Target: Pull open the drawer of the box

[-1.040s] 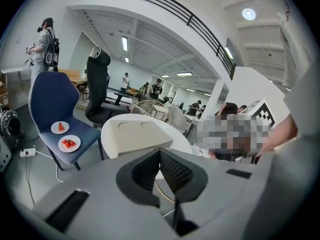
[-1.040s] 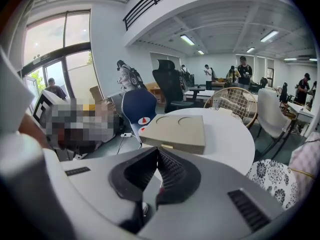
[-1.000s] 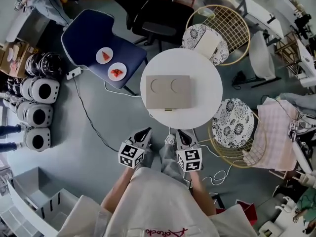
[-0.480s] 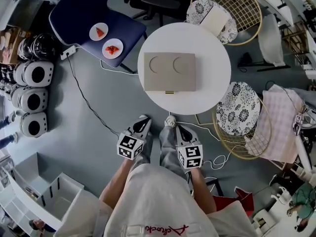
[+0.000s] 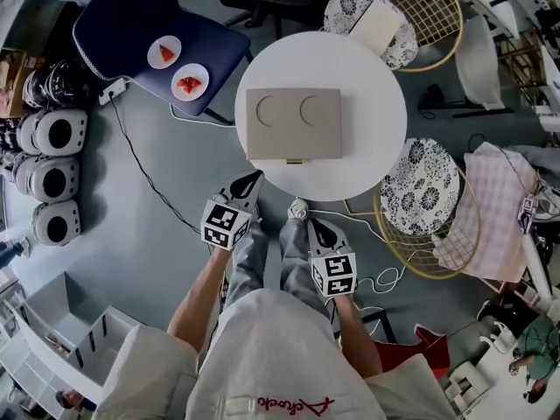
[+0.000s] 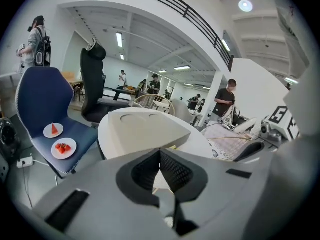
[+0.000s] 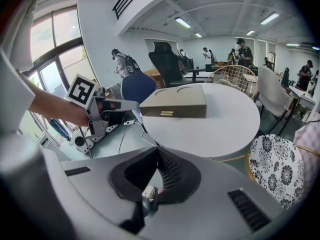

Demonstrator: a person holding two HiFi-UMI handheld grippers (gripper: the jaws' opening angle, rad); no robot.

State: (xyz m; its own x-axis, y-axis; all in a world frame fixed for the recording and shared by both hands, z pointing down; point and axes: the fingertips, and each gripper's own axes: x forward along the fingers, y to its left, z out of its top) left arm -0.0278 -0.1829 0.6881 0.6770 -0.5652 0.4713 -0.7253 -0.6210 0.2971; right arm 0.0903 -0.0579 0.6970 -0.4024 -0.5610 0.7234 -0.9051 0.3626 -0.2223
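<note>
A flat beige box (image 5: 293,125) with two round recesses in its lid lies on the round white table (image 5: 376,138). Its drawer front faces me, is closed, and carries a small brass handle (image 5: 295,160). My left gripper (image 5: 252,178) is shut and empty, just off the table's near-left edge. My right gripper (image 5: 317,227) is also shut and empty, lower down over my knees and short of the table. The right gripper view shows the box (image 7: 175,104) and its handle (image 7: 167,113) ahead of the gripper (image 7: 158,151). In the left gripper view the box (image 6: 145,129) lies beyond the gripper (image 6: 160,151).
A blue chair (image 5: 122,24) at the far left holds two plates of red food (image 5: 189,83). Wire chairs with patterned cushions (image 5: 420,191) stand to the right of the table and behind it. A cable (image 5: 149,178) runs over the floor and white round shells (image 5: 52,178) sit at the left.
My left gripper has moved forward, up beside the table's near-left edge. The right gripper has stayed low near my knees. The box has not moved and its drawer stays closed.
</note>
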